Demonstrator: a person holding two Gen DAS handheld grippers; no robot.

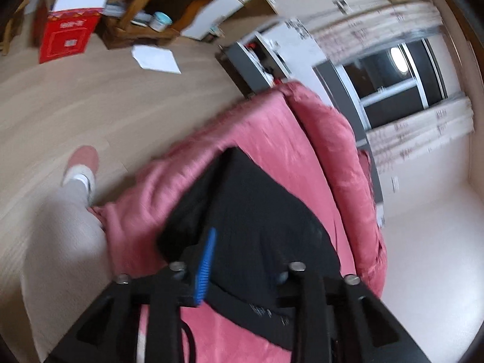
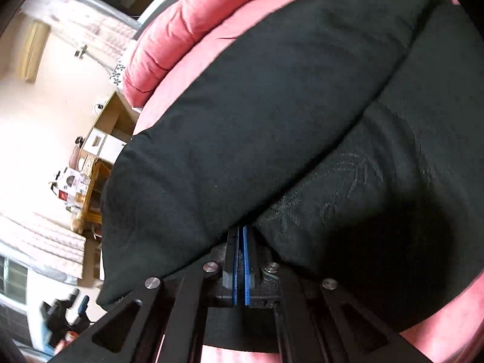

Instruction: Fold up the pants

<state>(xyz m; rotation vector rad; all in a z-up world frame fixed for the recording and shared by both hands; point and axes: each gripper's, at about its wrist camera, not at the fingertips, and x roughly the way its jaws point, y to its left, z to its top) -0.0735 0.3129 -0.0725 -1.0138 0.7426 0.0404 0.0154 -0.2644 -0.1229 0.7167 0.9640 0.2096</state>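
your right gripper has its blue pads pressed together with the black pants bunched right at the tips, so it looks clenched on a fold of the fabric, though the pinched cloth itself is hidden by the pads. your left gripper is harder to read: one blue pad stands clear on its left side, the other finger is lost under the dark cloth, so you cannot tell whether it grips or sits released. the pants lie on the pink quilt that covers the bed, one layer already lapped over another along a diagonal seam in the right wrist view. by that, you seem to be midway through a fold, carrying an edge across the rest of the garment. the next move probably calls for drawing both corners evenly to the far edge, keeping the cloth taut so the upper layer lands square, then letting go only once it lies flat; soft bedding may let it wrinkle. the left wrist view is blurred. beside the bed there is pale wood floor, your leg and pink slipper, a red box, a white sheet of paper, a wooden shelf unit, and a window dark behind patterned curtains.
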